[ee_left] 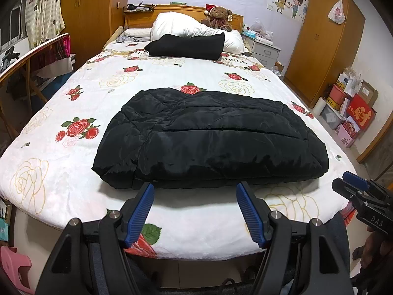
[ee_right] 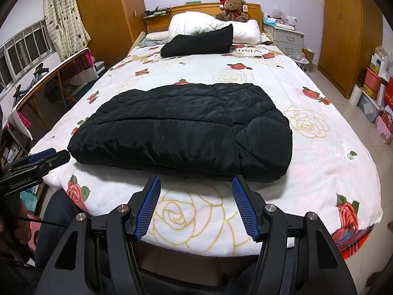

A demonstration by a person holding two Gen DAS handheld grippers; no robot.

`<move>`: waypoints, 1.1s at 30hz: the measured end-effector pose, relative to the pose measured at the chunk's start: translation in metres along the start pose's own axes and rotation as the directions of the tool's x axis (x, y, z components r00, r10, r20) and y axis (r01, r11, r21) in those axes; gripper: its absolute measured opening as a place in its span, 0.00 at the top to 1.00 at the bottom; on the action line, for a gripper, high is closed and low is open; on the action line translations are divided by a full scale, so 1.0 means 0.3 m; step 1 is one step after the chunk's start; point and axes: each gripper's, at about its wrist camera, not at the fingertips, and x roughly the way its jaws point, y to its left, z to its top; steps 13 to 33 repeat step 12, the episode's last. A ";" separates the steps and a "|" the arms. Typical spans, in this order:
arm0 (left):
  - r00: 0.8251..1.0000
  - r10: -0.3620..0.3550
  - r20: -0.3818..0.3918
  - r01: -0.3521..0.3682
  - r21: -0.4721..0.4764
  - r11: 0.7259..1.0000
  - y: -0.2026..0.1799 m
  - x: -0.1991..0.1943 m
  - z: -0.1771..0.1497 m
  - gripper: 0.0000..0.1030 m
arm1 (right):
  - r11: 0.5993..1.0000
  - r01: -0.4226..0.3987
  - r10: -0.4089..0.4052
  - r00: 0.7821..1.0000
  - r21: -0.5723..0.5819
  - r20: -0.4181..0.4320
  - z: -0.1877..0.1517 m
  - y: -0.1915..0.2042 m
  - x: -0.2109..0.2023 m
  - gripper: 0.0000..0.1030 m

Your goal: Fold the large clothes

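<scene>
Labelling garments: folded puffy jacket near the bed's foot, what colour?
Black, quilted, slightly shiny jacket; right wrist view shows it best.

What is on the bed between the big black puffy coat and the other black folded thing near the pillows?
Nothing: between the black puffy coat and the folded black garment lies only bare rose-print blanket, in both wrist views.

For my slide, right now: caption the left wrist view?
Open left gripper facing folded black quilted jacket on rose-print bed.
</scene>
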 end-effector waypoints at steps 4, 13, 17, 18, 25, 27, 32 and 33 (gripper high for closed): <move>1.000 0.003 0.005 -0.003 -0.004 1.000 0.001 -0.001 0.001 0.31 | 1.000 0.001 -0.001 1.000 0.001 -0.002 0.003 -0.008 0.005 0.41; 1.000 0.013 -0.001 -0.013 -0.006 1.000 0.006 0.006 -0.001 0.31 | 1.000 0.003 -0.003 1.000 0.000 -0.002 0.004 -0.012 0.005 0.41; 1.000 0.013 -0.001 -0.013 -0.006 1.000 0.006 0.006 -0.001 0.31 | 1.000 0.003 -0.003 1.000 0.000 -0.002 0.004 -0.012 0.005 0.41; 1.000 0.013 -0.001 -0.013 -0.006 1.000 0.006 0.006 -0.001 0.31 | 1.000 0.003 -0.003 1.000 0.000 -0.002 0.004 -0.012 0.005 0.41; 1.000 0.013 -0.001 -0.013 -0.006 1.000 0.006 0.006 -0.001 0.31 | 1.000 0.003 -0.003 1.000 0.000 -0.002 0.004 -0.012 0.005 0.41; 1.000 0.013 -0.001 -0.013 -0.006 1.000 0.006 0.006 -0.001 0.31 | 1.000 0.003 -0.003 1.000 0.000 -0.002 0.004 -0.012 0.005 0.41; 1.000 0.013 -0.001 -0.013 -0.006 1.000 0.006 0.006 -0.001 0.31 | 1.000 0.003 -0.003 1.000 0.000 -0.002 0.004 -0.012 0.005 0.41; 1.000 0.013 -0.001 -0.013 -0.006 1.000 0.006 0.006 -0.001 0.31 | 1.000 0.003 -0.003 1.000 0.000 -0.002 0.004 -0.012 0.005 0.41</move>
